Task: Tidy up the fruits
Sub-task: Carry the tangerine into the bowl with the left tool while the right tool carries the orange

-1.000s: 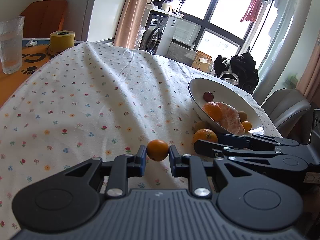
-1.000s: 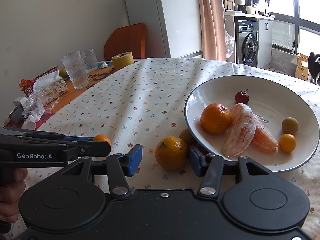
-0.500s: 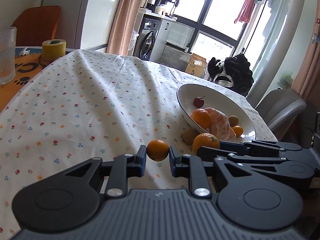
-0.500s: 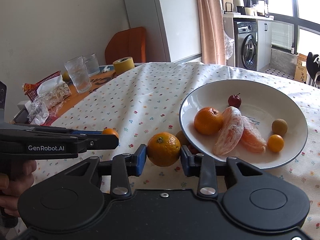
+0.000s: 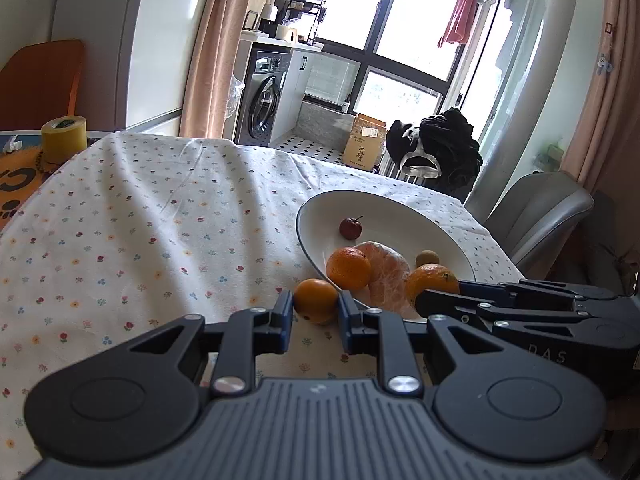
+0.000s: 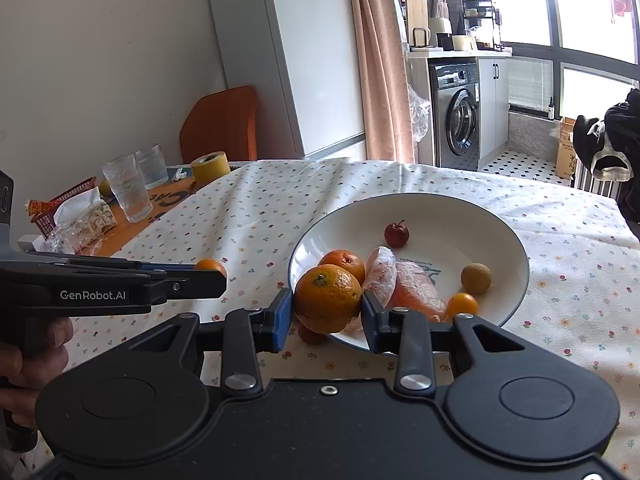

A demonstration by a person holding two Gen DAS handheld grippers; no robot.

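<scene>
Clamped in my right gripper (image 6: 327,312) is a large orange (image 6: 328,298), held above the near rim of the white bowl (image 6: 508,236); my left gripper (image 5: 316,314) is closed on a small orange (image 5: 316,300), held over the flowered cloth on the desk (image 5: 140,220) just beside the bowl's left edge. From the right wrist view I can see my left hand (image 6: 28,364) wrapped round the other gripper's handle, plus two glasses (image 6: 128,192), a roll of yellow tape (image 6: 210,164) and a red basket with wrappers (image 6: 60,204) at the far left of the desk; most of that falls outside the left wrist view, which shows the tape and instead takes in a grey chair (image 5: 536,216) and dark clothes (image 5: 444,148) piled beyond the desk. A small brownish fruit (image 6: 310,334) lies on the cloth under the bowl's rim, seen only from the right wrist. Inside the bowl sit another orange (image 6: 344,262), peeled segments in clear wrap (image 6: 404,284), a small red fruit with a stem (image 6: 396,234), a round tan fruit (image 6: 475,278) and a tiny orange one (image 6: 462,306).
</scene>
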